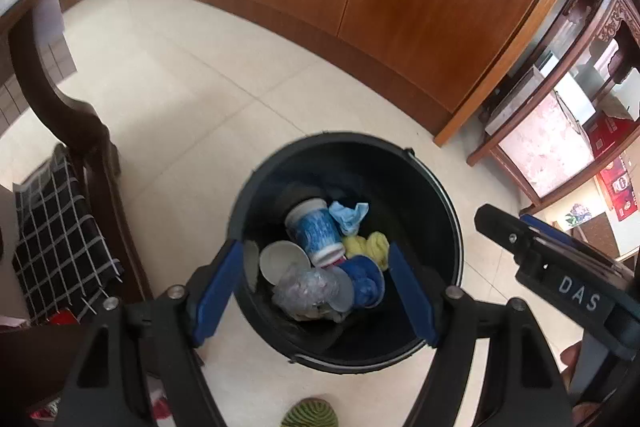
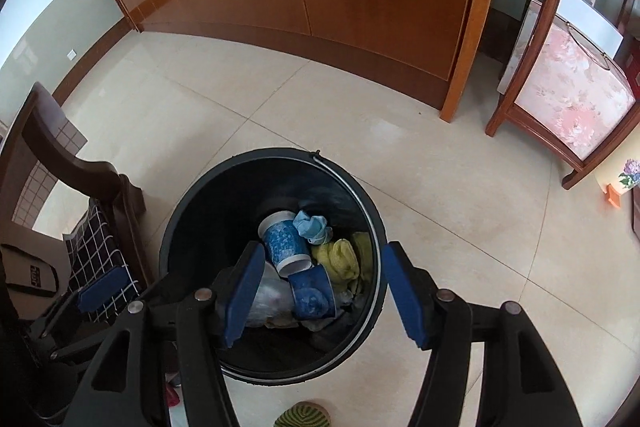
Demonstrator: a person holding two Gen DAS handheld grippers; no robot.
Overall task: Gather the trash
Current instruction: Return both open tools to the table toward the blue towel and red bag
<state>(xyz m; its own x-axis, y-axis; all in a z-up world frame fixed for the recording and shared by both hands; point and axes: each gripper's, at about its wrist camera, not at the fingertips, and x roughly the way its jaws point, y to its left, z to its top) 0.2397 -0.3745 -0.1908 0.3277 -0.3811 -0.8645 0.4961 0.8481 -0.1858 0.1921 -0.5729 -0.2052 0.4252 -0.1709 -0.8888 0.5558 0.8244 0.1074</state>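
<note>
Left claw [image 1: 316, 291]: released, blue pads spread wide, nothing between them. It hangs straight over the black bin [image 1: 440, 195], looking down into it. Right claw [image 2: 320, 291]: also released and empty, over the same bin but offset toward its right rim, so the right pad sits outside the rim line in its own view.

Trash is in the bin, not in either claw: blue patterned paper cup [image 1: 316, 231] lying on its side, long axis running away from the claws; second blue cup [image 1: 364, 279] nearer; white lid [image 1: 280, 261]; crumpled clear plastic [image 1: 304, 287]; blue tissue wad [image 1: 348, 215]; yellow cloth [image 1: 368, 247].

Key relation: everything in the bin lies directly below the pads, so nothing here calls for a grasp. No loose trash shows on the tiled floor [image 1: 180, 87] around the bin. Judgement: the drop looks done; any next pickup is outside both views.

Both claws pitched steeply down, side by side, near each other, right one visible at the edge of the left view.
</note>
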